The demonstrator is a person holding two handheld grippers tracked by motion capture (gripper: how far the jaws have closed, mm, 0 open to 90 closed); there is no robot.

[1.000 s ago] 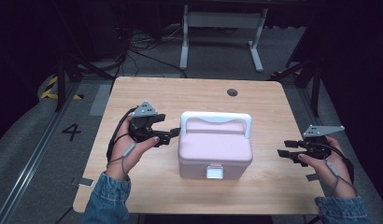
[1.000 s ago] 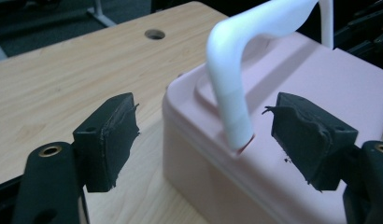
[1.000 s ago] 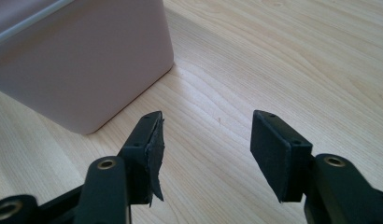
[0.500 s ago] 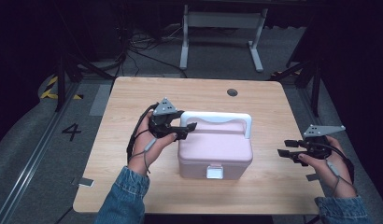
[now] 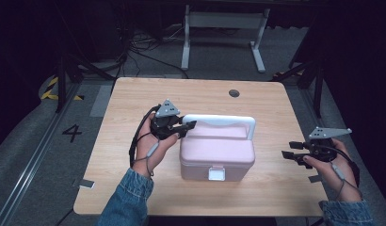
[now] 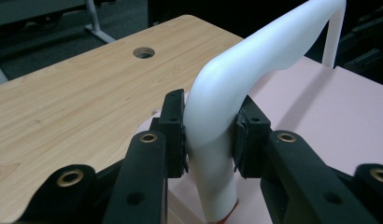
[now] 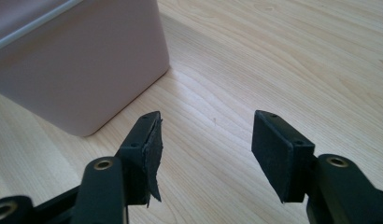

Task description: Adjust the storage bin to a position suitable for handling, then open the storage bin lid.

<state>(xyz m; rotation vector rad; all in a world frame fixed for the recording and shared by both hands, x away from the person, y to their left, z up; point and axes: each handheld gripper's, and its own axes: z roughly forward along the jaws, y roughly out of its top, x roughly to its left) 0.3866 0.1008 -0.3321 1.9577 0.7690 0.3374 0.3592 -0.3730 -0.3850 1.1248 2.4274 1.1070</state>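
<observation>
L gripper (image 6: pixel 209 140) jaws just closed, clamping smooth white curved plastic handle (image 6: pixel 255 60) of boxy pink case (image 5: pixel 217 153) — R gripper (image 7: pixel 206 149) jaws agape over woodgrain table (image 7: pixel 273 56).

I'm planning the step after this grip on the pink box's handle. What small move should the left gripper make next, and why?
Probably a short lift. The left gripper has just closed on the left bend of the white handle, its pads pressing both sides. The pink box sits flat on the table, and the right gripper stands open, apart from it.
</observation>
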